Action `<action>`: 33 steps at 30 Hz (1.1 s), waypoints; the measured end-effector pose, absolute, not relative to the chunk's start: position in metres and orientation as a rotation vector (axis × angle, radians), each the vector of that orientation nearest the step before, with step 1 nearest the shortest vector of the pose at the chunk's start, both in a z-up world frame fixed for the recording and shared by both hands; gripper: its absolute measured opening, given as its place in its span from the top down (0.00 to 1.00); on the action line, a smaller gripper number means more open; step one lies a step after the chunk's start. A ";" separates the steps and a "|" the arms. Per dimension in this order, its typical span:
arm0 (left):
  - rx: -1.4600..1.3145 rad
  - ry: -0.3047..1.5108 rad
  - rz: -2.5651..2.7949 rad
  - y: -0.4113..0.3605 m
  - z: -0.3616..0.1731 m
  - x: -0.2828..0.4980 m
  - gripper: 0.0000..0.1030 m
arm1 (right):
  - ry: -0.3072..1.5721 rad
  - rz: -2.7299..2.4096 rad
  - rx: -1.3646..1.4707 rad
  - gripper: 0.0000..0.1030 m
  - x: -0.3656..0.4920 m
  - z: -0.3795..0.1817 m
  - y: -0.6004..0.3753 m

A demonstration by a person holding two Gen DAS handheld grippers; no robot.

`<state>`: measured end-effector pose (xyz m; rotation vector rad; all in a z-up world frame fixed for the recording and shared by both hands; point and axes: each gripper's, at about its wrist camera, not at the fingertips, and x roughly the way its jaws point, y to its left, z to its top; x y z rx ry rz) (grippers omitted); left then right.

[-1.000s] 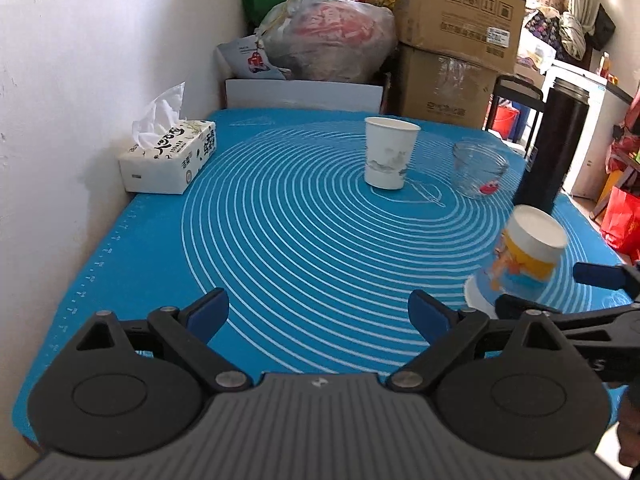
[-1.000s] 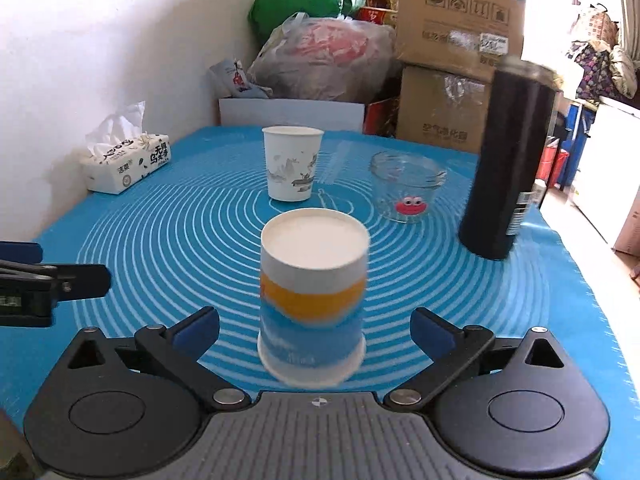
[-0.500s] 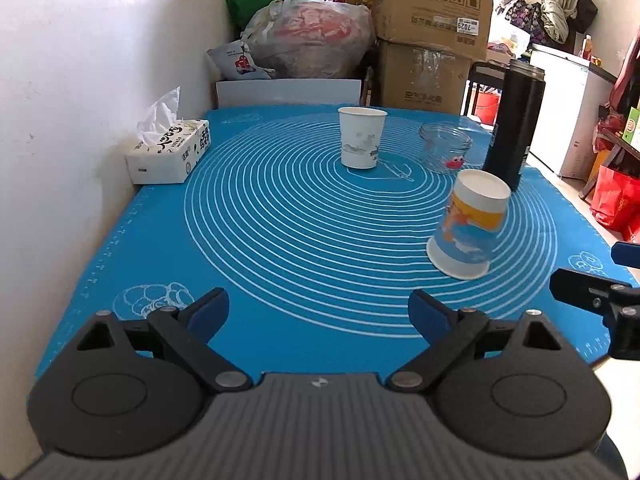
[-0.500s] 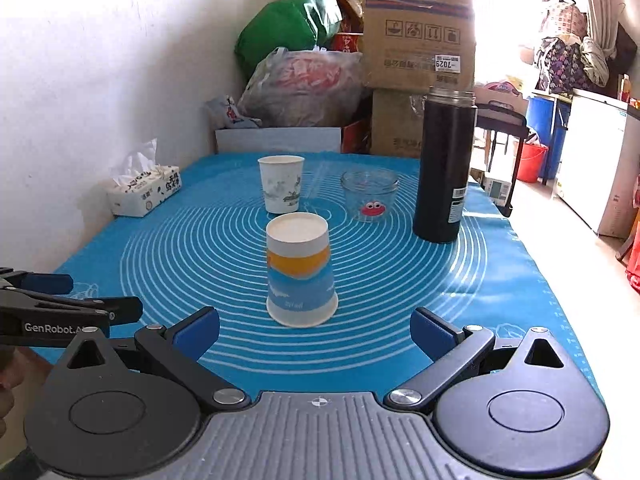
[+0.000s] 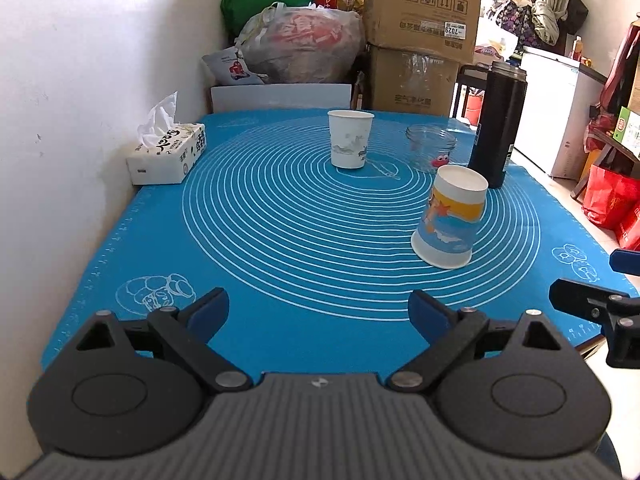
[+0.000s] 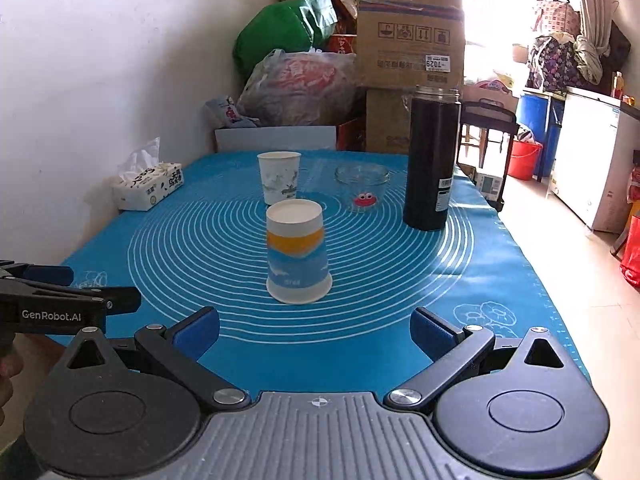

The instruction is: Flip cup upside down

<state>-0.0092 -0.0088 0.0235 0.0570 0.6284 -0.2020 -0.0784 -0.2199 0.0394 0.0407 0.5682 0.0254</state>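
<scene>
A blue, orange and white paper cup [image 6: 296, 252] stands upside down on the blue mat [image 6: 400, 272], mouth down; it also shows in the left wrist view [image 5: 450, 218]. My right gripper [image 6: 316, 330] is open and empty, a short way in front of the cup, over the mat's front edge. My left gripper [image 5: 318, 312] is open and empty, to the left of the cup and well short of it. A white paper cup [image 6: 279, 178] stands upright farther back.
A glass jar [image 6: 362, 187] and a tall black flask [image 6: 432, 160] stand at the back right. A tissue box [image 5: 168, 152] lies by the left wall. Boxes and bags [image 5: 420, 32] are piled behind the table. The mat's right edge drops to the floor.
Both grippers have pulled back toward the table's front edge, away from the upside-down cup. The cup stands free and has not moved.
</scene>
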 end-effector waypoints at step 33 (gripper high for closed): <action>0.068 0.620 -0.218 -0.012 0.026 -0.016 0.07 | 0.562 0.037 -0.008 0.00 -0.086 0.042 -0.217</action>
